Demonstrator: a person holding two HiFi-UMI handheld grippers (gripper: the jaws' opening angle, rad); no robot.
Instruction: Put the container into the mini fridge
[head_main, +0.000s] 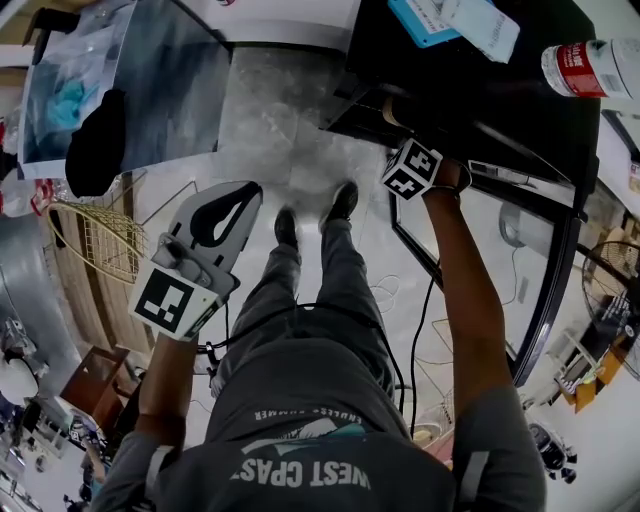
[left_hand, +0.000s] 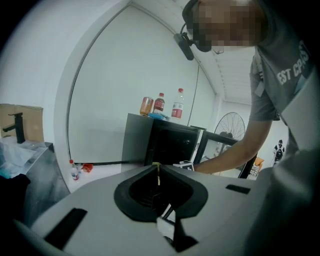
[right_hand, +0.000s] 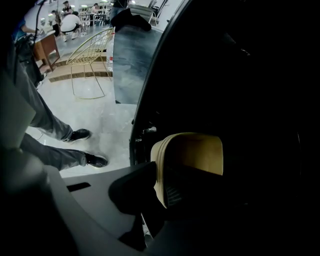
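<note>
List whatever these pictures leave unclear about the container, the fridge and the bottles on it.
- Inside the fridge, right gripper view: too dark to show shelves or anything under the container.
- Container's far side, same view: lost in darkness; near edge behind the right gripper's jaws.
- Those jaws, head view: hidden under the fridge top.
- Labels on the bottles, left gripper view: too small to read.

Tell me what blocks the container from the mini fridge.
Nothing visible: the door is open and the right tongs hold the container at the dark mouth of the mini fridge; deeper in, too dark to tell.
</note>
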